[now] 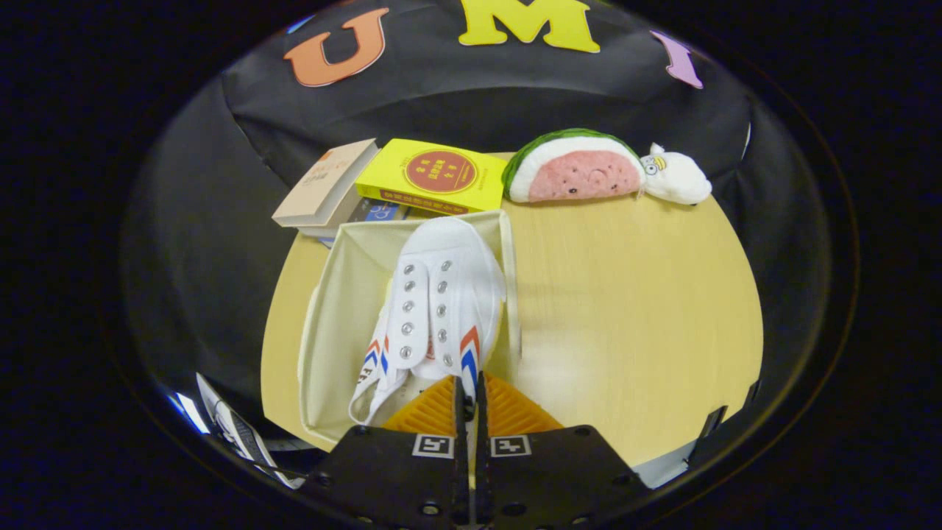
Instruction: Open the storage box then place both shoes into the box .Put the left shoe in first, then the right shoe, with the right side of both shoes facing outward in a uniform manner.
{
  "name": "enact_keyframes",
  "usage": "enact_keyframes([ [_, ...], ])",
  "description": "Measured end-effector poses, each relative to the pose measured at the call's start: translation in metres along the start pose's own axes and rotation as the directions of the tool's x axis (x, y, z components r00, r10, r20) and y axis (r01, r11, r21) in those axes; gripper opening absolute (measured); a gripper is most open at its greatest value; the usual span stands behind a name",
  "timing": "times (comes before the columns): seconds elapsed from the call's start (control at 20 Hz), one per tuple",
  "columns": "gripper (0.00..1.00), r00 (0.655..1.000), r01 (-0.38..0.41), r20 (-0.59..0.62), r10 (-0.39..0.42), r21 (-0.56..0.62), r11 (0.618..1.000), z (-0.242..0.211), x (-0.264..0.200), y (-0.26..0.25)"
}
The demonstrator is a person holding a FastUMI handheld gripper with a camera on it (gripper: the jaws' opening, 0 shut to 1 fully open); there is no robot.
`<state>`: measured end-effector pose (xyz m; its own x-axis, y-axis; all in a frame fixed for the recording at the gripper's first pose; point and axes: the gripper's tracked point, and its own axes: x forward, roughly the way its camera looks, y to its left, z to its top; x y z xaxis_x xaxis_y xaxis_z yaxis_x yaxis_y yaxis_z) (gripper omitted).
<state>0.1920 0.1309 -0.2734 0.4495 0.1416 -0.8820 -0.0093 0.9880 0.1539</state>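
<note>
The claw (468, 401) pinched the heel edge of the white shoe (441, 294), which hung just ahead over the open box (331, 309). The canvas looked light and floppy, so a thin heel-rim grip probably suited it.

white shoe (440, 302) upright inside open cream storage box (335, 316).

The jaws hide the heel of the white shoe (441, 309), so I cannot tell if they pinch it or only touch it. The shoe covers most of the floor of the cream box (335, 331). A second shoe under it peeks out, too hidden to tell much. The yellow book (434, 177) covers part of a blue book (379, 212). The desk (633, 316) has its near edge cut off
</note>
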Motion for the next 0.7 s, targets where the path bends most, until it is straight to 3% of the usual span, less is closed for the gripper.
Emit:
enact_keyframes([
  [0.05, 0.08, 1.000, -0.015, 0.004, 0.015, 0.026, 1.000, -0.002, -0.001, 0.005],
  [0.15, 0.31, 0.999, -0.043, 0.021, 0.042, 0.038, 0.998, -0.003, -0.005, 0.014],
  [0.35, 0.62, 0.994, -0.009, 0.107, 0.011, -0.018, 1.000, 0.009, -0.027, 0.020],
  [0.6, 0.87, 0.981, 0.013, 0.196, -0.005, -0.042, 0.999, 0.013, -0.061, 0.019],
  [0.7, 0.89, 0.973, 0.019, 0.229, -0.007, -0.053, 0.998, 0.012, -0.073, 0.018],
])
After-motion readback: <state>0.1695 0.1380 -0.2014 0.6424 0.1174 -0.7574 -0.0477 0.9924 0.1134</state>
